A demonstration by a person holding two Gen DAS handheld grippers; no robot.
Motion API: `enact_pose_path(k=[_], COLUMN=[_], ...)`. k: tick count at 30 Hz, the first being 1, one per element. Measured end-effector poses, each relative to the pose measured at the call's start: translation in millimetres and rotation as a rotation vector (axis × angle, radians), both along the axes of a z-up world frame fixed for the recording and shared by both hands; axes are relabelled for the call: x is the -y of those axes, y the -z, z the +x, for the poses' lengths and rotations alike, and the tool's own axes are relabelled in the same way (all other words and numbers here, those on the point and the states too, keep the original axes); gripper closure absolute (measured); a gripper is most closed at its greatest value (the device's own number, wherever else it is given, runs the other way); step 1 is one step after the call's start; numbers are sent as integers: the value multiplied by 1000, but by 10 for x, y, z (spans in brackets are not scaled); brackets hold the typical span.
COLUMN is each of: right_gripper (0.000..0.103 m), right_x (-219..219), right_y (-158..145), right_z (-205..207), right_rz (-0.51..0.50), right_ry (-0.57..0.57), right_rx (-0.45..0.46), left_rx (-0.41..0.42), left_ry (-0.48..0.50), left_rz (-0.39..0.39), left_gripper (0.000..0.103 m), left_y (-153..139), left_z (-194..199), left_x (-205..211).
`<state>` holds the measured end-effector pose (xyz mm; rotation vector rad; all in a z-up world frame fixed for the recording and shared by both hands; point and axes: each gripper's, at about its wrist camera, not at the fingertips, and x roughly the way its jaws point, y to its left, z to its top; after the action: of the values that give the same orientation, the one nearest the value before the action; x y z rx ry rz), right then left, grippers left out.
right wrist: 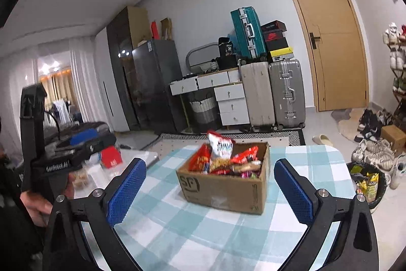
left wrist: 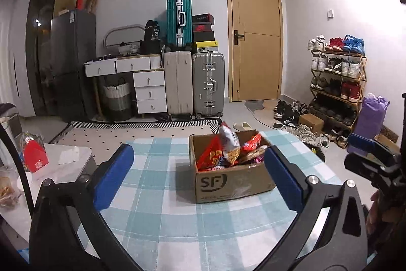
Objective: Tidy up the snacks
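Snacks sit piled in a brown cardboard box (left wrist: pixel 229 179) marked "SF" on a table w/ blue-and-white checked cloth (left wrist: pixel 157 184), straight ahead of both tongs. Left gripper (left wrist: pixel 198 174) stands wide, blue pads apart, nothing between them but cloth and the box beyond; its right pad overlaps the box's right corner in that view, though contact can't be judged. Right gripper (right wrist: pixel 209 188) also stands wide and empty, the box framed between its pads and a little past the tips. Red packets (right wrist: pixel 200 160) and a white-and-red bag (right wrist: pixel 220 145) stick up above the box rim, the bag tallest, leaning at the back left. Smaller bright wrappers (right wrist: pixel 247 173) fill the box's right side; labels too blurred to read.

To the left of the left gripper, a pale side table (left wrist: pixel 68 161) carries a small red gift box (left wrist: pixel 35 156). Seen from the right tongs, a hand (right wrist: pixel 38 205) grips the left tool's black handle at lower left. Beyond the table's right edge, near the right gripper, a dark bin (right wrist: pixel 368 182) holds a yellow packet. Farther ahead of both tongs: stacked suitcases (left wrist: pixel 194 83), white drawers (left wrist: pixel 149 90), a closed wood door (left wrist: pixel 256 34), and a shoe rack (left wrist: pixel 337 78) off to the right.
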<state>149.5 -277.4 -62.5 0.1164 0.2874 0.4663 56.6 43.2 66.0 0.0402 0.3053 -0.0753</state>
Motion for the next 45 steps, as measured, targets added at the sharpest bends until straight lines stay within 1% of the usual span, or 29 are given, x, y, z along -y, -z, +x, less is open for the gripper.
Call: enact_pose_path(k=[4, 9, 12, 15, 17, 20, 23, 26, 30, 33, 36, 41, 45], right_gripper=[0, 0, 0, 0, 0, 0, 0, 0, 0, 0, 0, 0, 0], right_x=[-99, -188, -171, -147, -128, -87, -7, 36, 7, -7, -3, 37, 103], right_y=[288, 687, 871, 983, 1073, 1161, 1215, 1208, 1190, 1168, 1168, 1205, 1245], right_z=[-140, -106, -42, 9, 41, 95, 112, 121, 126, 174, 189, 238, 244], right_rz=[-71, -130, -118, -113, -106, -88, -67, -45, -50, -41, -37, -13, 15], right_ry=[12, 57, 87, 111, 118, 128, 145, 136, 133, 130, 126, 130, 140], right_rx=[36, 7, -7, 5, -8, -26, -38, -29, -33, -35, -41, -59, -70], left_rx=[-28, -73, -113, -120, -117, -112, -108, -103, -108, -101, -111, -122, -107], left_ry=[-44, -57, -69, -83, -89, -88, -91, -90, -81, -81, -89, -96, -111], left_rz=[3, -35, -42, -31, -23, -38, -40, -25, 0, 13, 27, 22, 24], left_gripper=[0, 0, 0, 0, 0, 0, 0, 0, 0, 0, 0, 0, 0], left_y=[382, 920, 1211, 1408, 1499, 1587, 1612, 1653, 1754, 1763, 1769, 1776, 1762], left_z=[81, 236, 362, 479, 524, 586, 602, 629, 687, 699, 720, 761, 727], left_x=[-53, -155, -186, -188, -195, -224, -232, -209, -155, -130, -108, -110, -121])
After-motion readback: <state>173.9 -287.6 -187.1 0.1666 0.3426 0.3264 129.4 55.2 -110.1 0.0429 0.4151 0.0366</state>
